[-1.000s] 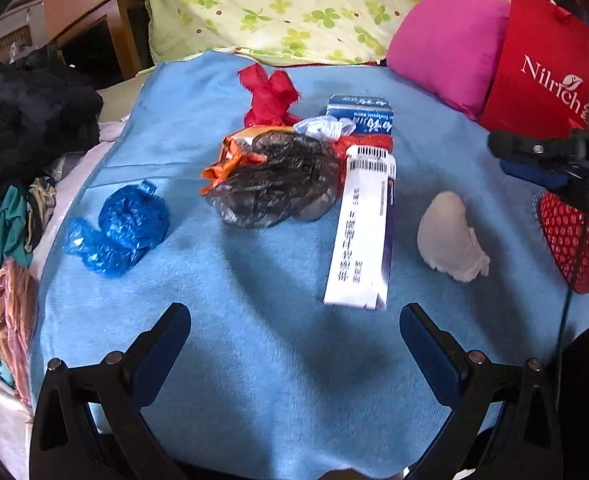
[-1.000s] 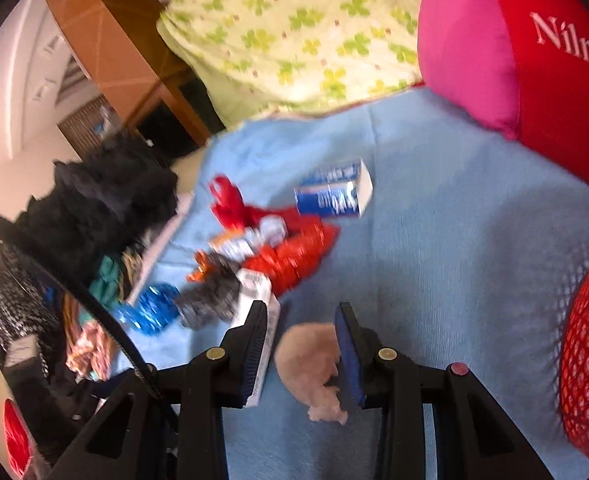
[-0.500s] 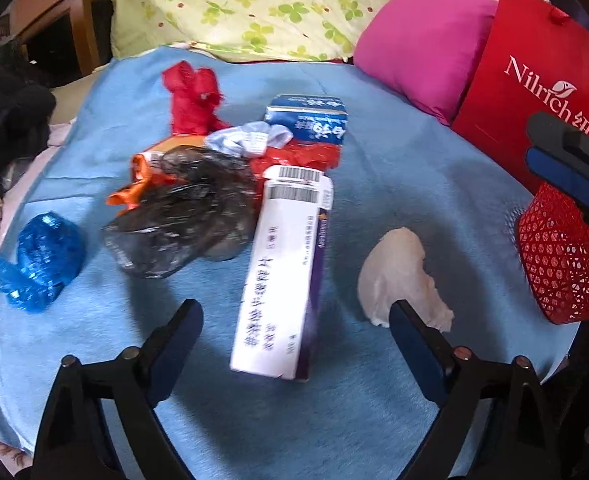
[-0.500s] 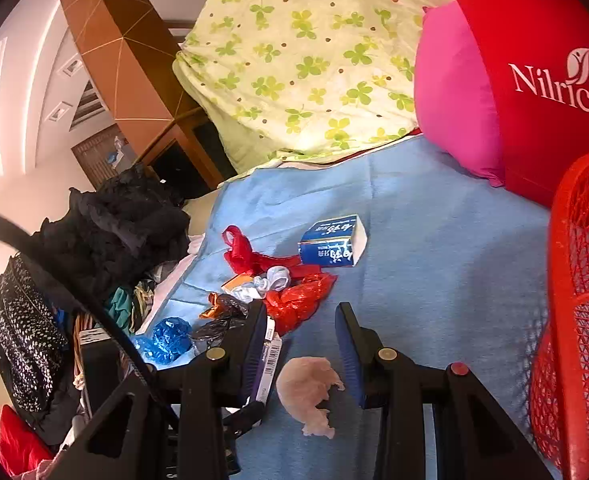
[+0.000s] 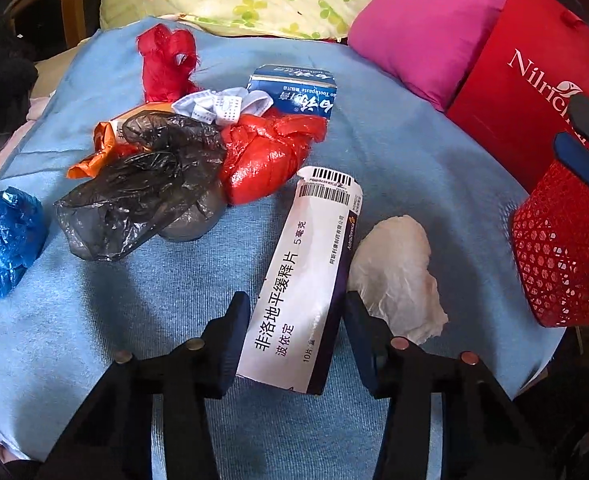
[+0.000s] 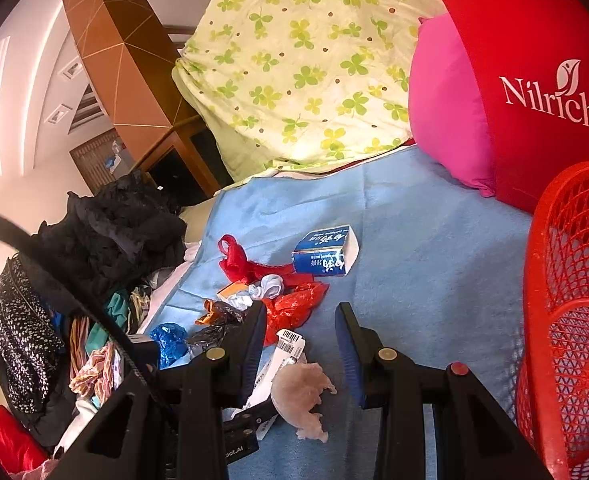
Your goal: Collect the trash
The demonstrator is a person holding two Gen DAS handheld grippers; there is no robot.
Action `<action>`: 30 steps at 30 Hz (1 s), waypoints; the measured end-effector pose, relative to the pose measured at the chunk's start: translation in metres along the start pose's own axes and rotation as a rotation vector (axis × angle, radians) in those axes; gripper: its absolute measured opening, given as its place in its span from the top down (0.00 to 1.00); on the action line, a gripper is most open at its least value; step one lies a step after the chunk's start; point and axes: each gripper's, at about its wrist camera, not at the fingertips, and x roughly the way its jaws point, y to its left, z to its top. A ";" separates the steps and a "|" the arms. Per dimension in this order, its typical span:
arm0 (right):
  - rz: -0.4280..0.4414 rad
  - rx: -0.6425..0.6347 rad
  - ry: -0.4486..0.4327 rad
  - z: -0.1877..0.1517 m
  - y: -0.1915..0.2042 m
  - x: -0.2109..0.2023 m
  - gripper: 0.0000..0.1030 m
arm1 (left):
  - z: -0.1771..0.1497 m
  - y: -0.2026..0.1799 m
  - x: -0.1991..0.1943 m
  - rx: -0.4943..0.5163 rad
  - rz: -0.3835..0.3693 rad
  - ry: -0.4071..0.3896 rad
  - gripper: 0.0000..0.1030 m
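Note:
A long white and purple medicine box point(image 5: 306, 276) lies on the blue blanket point(image 5: 406, 168). My left gripper point(image 5: 296, 312) has its two fingers on either side of the box's near end, close to it or touching. A crumpled white tissue point(image 5: 394, 276) lies just right of the box. My right gripper point(image 6: 298, 332) is open and empty, held above the blanket beside the red mesh basket point(image 6: 566, 320); the tissue point(image 6: 302, 396) and box point(image 6: 282, 352) show below it.
More trash lies beyond: a black bag point(image 5: 142, 192), a red bag point(image 5: 266, 152), a blue toothpaste box point(image 5: 294, 88), a red net point(image 5: 166, 60), a blue bag point(image 5: 2, 240). A pink pillow point(image 5: 418, 28), a red paper bag point(image 5: 534, 92) and clothes point(image 6: 54, 280) border the blanket.
My left gripper has moved forward and right and its fingers have narrowed around the medicine box's near end. My right gripper has risen and drawn back from the tissue toward the basket.

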 end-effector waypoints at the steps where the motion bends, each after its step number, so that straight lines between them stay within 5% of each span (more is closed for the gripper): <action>1: -0.001 0.001 -0.005 0.000 0.000 -0.001 0.63 | 0.000 -0.001 -0.003 0.000 -0.003 -0.004 0.53; 30: -0.038 0.005 -0.246 0.014 -0.032 -0.079 0.63 | 0.027 -0.072 -0.120 0.102 -0.102 -0.237 0.53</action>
